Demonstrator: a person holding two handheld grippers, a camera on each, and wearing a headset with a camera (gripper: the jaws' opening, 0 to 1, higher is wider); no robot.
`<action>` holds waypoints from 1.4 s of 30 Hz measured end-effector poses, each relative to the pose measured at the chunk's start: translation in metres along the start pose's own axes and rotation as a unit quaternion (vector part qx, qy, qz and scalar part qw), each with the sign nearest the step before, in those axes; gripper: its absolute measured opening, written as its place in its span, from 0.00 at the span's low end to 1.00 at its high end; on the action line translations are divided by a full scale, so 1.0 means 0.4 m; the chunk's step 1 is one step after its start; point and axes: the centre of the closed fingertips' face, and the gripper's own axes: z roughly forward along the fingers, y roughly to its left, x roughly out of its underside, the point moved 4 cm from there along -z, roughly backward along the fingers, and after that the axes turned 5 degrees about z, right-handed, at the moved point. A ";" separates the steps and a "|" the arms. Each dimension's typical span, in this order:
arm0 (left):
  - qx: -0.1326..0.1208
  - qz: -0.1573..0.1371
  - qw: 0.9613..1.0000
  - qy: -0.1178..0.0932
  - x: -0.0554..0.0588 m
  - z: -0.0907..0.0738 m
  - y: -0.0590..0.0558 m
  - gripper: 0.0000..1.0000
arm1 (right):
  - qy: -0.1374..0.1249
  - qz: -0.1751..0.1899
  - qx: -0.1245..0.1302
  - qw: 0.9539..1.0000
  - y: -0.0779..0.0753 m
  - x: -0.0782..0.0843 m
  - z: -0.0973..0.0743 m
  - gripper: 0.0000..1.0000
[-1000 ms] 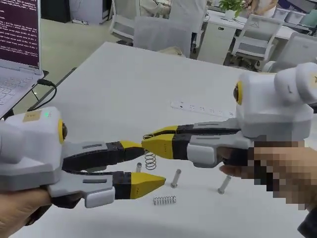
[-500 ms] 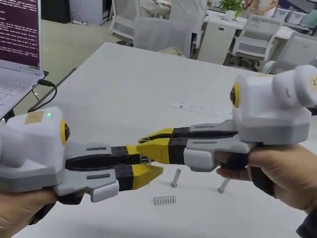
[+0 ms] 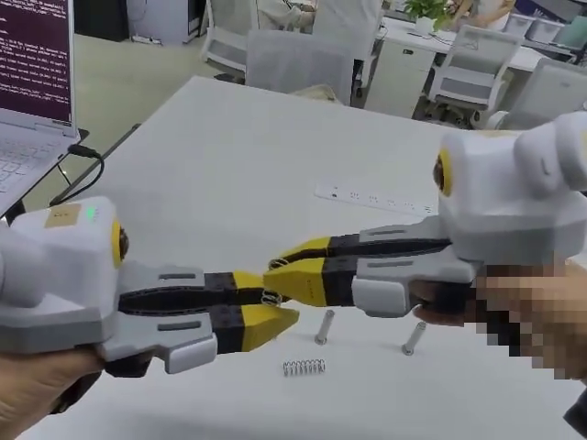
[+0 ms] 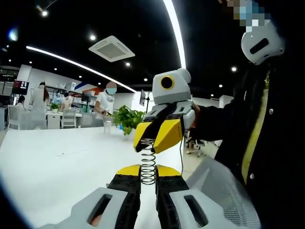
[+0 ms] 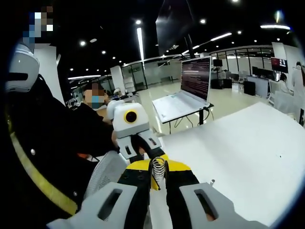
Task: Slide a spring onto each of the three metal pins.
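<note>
White workbench (image 3: 229, 183): left gripper (image 3: 278, 301) and right gripper (image 3: 271, 272), tip to tip, both clenched on one spring (image 4: 148, 160); two pins (image 3: 324, 327) lie near that spring. Advisable: keep its axis straight, feeding gently without buckling.

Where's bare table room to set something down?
Bare: the white table between the black laptop cable and the white power strip. Crowded: in front, around the two small metal pins and the loose steel coil spring.
</note>
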 end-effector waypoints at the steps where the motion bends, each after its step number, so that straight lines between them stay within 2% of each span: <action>1: 0.002 0.001 1.000 0.005 0.003 0.001 -0.002 0.03 | 0.011 -0.007 0.000 1.000 0.001 0.004 -0.002 0.08; 3: 0.009 0.005 1.000 0.016 0.009 0.004 -0.009 0.03 | 0.035 -0.019 -0.002 0.999 0.004 0.013 -0.005 0.08; 5: 0.019 0.017 0.999 0.038 0.022 0.012 -0.021 0.03 | 0.069 -0.037 -0.004 0.997 0.008 0.026 -0.007 0.08; 6: 0.023 0.021 0.998 0.045 0.027 0.015 -0.025 0.03 | 0.077 -0.041 -0.005 0.996 0.009 0.029 -0.007 0.08; 7: 0.027 0.024 0.998 0.054 0.032 0.017 -0.029 0.03 | 0.107 -0.054 -0.008 0.993 0.012 0.040 -0.009 0.08; 10: 0.040 0.035 0.996 0.078 0.048 0.025 -0.043 0.03 | 0.158 -0.075 -0.021 0.984 0.019 0.060 -0.010 0.08; 11: 0.046 0.038 0.994 0.090 0.056 0.026 -0.049 0.03 | 0.181 -0.083 -0.025 0.980 0.020 0.069 -0.012 0.08; 14: 0.055 0.044 0.992 0.106 0.068 0.032 -0.059 0.03 | 0.217 -0.096 -0.034 0.971 0.021 0.085 -0.010 0.08; 15: 0.056 0.044 0.992 0.108 0.069 0.034 -0.060 0.03 | 0.219 -0.095 -0.037 0.970 0.023 0.085 -0.006 0.08; 22: 0.065 0.041 0.991 0.109 0.070 0.037 -0.068 0.03 | 0.261 -0.106 -0.049 0.958 0.027 0.113 0.016 0.09; 25: 0.067 0.038 0.990 0.120 0.079 0.036 -0.070 0.03 | 0.273 -0.110 -0.051 0.954 0.023 0.116 0.017 0.09; 29: 0.067 0.035 0.989 0.123 0.083 0.036 -0.070 0.03 | 0.286 -0.116 -0.052 0.950 0.020 0.117 0.016 0.09; 38: 0.068 0.032 0.988 0.135 0.094 0.038 -0.070 0.03 | 0.303 -0.116 -0.052 0.945 0.013 0.125 0.017 0.08; 42: 0.069 0.039 0.990 0.120 0.090 0.039 -0.072 0.04 | 0.310 -0.113 -0.052 0.943 0.014 0.122 0.011 0.08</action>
